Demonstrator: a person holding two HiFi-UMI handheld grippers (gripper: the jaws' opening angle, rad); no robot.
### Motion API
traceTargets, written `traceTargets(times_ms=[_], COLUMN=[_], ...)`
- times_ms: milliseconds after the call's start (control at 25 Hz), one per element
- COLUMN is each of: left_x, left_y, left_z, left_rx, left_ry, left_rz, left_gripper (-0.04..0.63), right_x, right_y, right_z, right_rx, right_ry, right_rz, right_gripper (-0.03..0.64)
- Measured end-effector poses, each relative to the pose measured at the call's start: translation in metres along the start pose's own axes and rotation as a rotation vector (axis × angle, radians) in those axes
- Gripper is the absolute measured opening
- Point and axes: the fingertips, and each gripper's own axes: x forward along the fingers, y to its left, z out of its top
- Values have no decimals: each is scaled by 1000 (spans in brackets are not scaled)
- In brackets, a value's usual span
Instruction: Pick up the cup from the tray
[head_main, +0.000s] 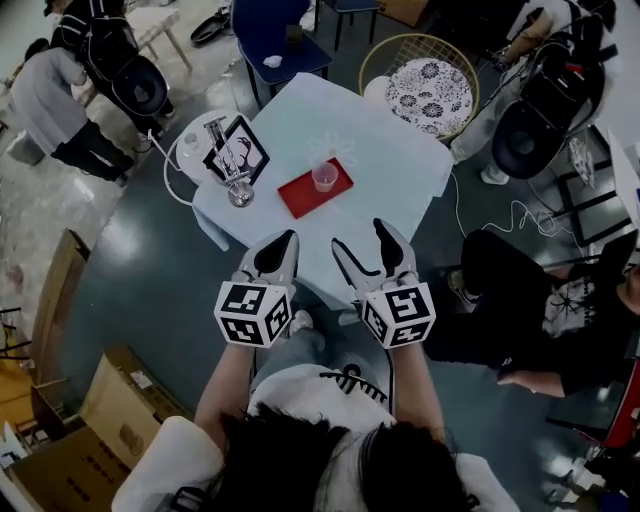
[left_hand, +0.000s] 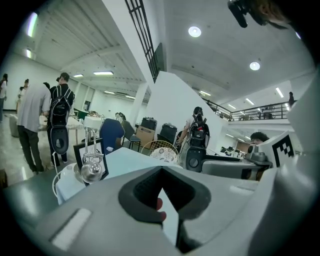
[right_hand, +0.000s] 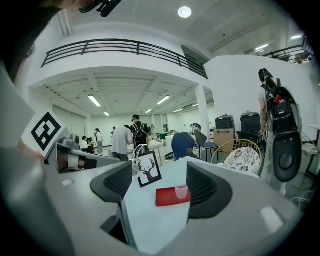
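Tray (left_hand: 160, 205) mostly hidden behind left gripper (left_hand: 169, 200) jaws, cardboard box (head_main: 72, 468) cut off at edge.

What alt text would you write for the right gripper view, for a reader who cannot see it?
The right gripper, tongs open and empty, points at a clear plastic cup standing on a red tray on a pale table. A framed deer picture stands left of the tray, and people stand in the hall behind.

Bare tablecloth (head_main: 385, 165) runs from the near edge up to the red tray (head_main: 298, 197), so I've an open lane there. Left of the tray, the deer picture (head_main: 241, 149) and metal stand (head_main: 236, 188) crowd in; right side's open.
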Motion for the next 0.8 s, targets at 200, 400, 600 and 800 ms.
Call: traceTargets(times_ms=[200,400,600,800], left_x=[26,60,96,129], left_y=[26,33,47,72], left_z=[10,2,-8,-20], left_rx=[-12,-5,-8,-31], left_ry=[-13,59,101,95], left_rz=[30,-11,-9,52], left_gripper=[1,1,1,1], right_x=[39,74,115,155], right_y=[-11,-25,-48,-69], right_z=[-4,-16,-34,-69], right_rx=[-4,-10,-23,-36], right_ry=[26,66,106,167], right_rz=[-13,-6,-10,1], right_gripper=[367,384,411,424])
